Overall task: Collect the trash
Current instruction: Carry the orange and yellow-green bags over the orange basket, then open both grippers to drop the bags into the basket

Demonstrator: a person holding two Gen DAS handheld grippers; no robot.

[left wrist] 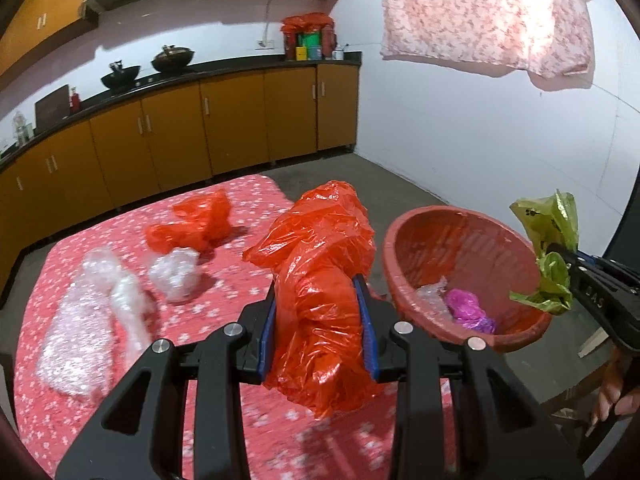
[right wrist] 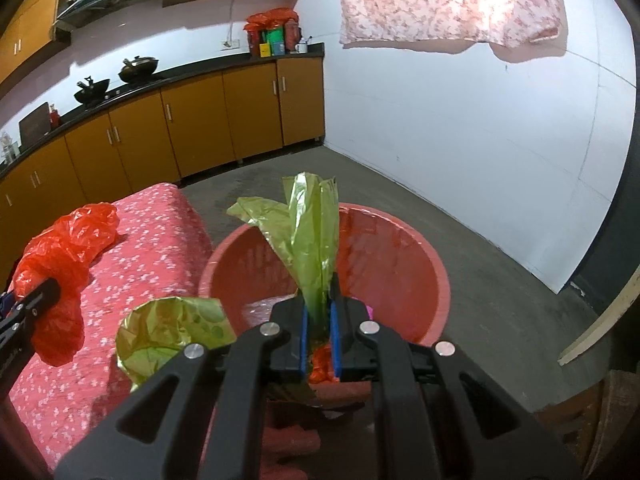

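Observation:
My left gripper [left wrist: 318,284] is shut on a crumpled red plastic bag [left wrist: 320,264] and holds it above the table, left of the red basket [left wrist: 416,248]. The bag also shows in the right wrist view [right wrist: 60,256]. My right gripper [right wrist: 319,294] is shut on a green plastic wrapper [right wrist: 308,236] and holds it over the near rim of the red basket [right wrist: 420,264]. The wrapper shows in the left wrist view [left wrist: 552,248] at the basket's right rim. The basket holds a purple wad [left wrist: 468,310] and a clear plastic piece [left wrist: 430,294].
On the table's red flowered cloth [left wrist: 256,420] lie another red bag [left wrist: 196,224], a clear plastic wad [left wrist: 176,274] and bubble wrap [left wrist: 88,320]. Kitchen cabinets [left wrist: 224,128] stand behind. Bare concrete floor [right wrist: 500,280] lies to the right.

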